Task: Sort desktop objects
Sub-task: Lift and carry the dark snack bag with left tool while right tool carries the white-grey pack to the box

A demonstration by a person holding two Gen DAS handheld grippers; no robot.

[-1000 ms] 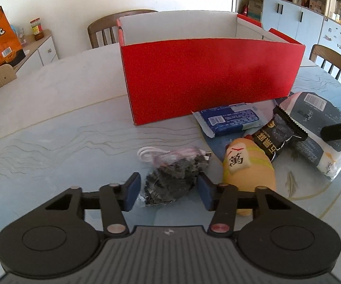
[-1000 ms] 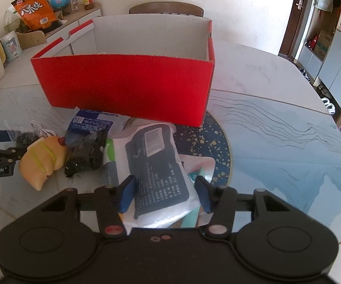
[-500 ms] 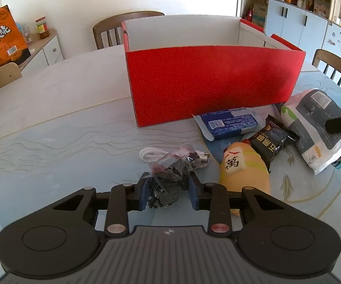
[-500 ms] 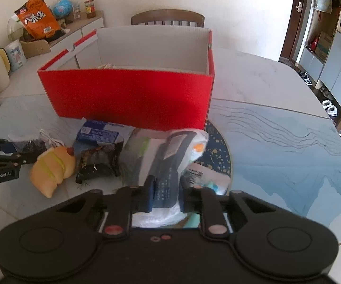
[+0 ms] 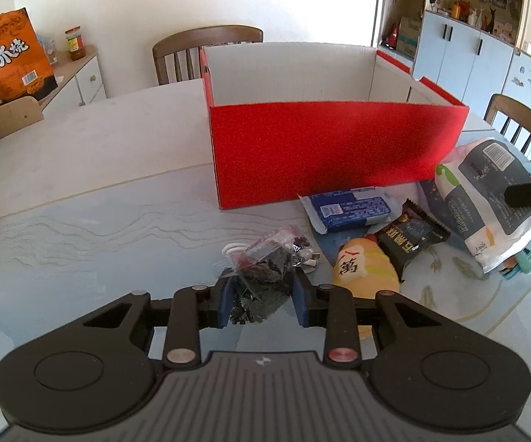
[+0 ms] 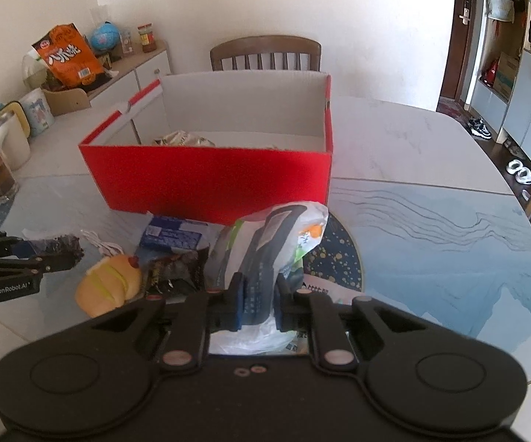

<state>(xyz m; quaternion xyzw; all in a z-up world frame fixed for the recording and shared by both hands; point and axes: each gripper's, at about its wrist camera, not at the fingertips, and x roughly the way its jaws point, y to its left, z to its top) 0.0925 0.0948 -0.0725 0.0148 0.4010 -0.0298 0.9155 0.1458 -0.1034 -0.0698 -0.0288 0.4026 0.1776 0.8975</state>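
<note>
Marble-look table [image 6: 394, 140] bears red box [image 6: 210, 180]; chair [image 6: 265, 51] behind.

One red box [image 5: 324, 154], five packets, two chairs.

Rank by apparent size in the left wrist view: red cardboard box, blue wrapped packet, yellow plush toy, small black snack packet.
1. Red cardboard box
2. Blue wrapped packet
3. Yellow plush toy and small black snack packet: alike, and the toy is partly hidden.
</note>
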